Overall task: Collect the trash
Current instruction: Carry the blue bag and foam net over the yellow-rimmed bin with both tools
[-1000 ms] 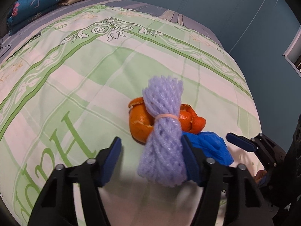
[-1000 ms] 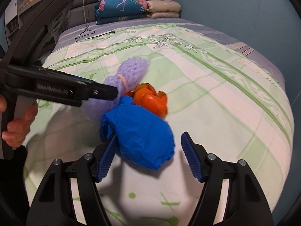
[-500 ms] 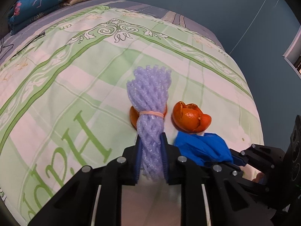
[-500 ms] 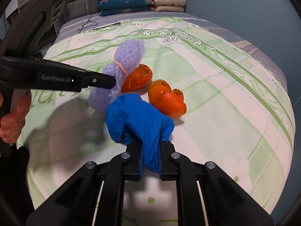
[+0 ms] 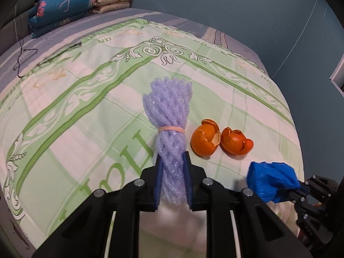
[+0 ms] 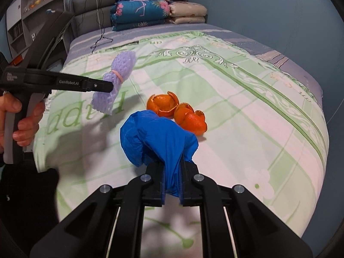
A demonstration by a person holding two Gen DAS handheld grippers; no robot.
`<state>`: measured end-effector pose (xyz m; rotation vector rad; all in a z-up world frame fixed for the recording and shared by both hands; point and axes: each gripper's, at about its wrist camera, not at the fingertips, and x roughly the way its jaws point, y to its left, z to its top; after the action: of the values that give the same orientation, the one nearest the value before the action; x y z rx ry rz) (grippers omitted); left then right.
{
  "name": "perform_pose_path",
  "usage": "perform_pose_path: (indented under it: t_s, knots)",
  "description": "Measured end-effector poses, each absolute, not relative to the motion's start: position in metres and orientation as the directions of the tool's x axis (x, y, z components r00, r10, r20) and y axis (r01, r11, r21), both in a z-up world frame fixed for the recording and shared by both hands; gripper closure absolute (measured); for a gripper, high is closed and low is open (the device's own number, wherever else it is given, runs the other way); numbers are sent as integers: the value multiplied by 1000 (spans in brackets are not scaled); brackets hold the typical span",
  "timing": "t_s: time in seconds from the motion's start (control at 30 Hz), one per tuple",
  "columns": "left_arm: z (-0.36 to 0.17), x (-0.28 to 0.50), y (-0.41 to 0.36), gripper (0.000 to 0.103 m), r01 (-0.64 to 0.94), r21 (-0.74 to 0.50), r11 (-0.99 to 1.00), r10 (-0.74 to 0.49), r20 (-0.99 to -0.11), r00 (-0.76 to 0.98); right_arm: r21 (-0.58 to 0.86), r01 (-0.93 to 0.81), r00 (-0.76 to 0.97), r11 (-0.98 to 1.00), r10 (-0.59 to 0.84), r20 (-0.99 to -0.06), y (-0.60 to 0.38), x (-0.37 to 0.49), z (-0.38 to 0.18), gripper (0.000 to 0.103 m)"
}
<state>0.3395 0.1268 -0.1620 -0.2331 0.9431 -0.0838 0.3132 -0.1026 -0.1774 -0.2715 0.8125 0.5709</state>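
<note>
Right wrist view: "GenRobot.AI"-marked left tool (image 6: 111,86) grips purple netting (image 6: 117,79); right tool (image 6: 172,182) grips blue bag (image 6: 157,137).

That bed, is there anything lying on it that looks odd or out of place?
Yes: two empty orange peels lie side by side on the green patterned bedspread, torn open, odd on a made bed. A black cable also trails across it near the folded quilts.

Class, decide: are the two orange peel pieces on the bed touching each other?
Touching. In the left wrist view the left peel meets the right peel with no bedsheet between them.
</note>
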Motion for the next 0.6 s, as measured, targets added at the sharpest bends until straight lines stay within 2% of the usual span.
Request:
perform_pose_path:
  t_s: [0.23, 0.6]
  knots:
    - [-140, 305, 126, 86, -10, -213, 977, -160, -765, 623, 24, -559, 560, 829, 399, -726, -122, 278, -151, 95]
    - [-83, 241, 81, 86, 125, -233, 964, -253, -673, 695, 45, -497, 634, 867, 397, -664, -170, 212, -97, 95]
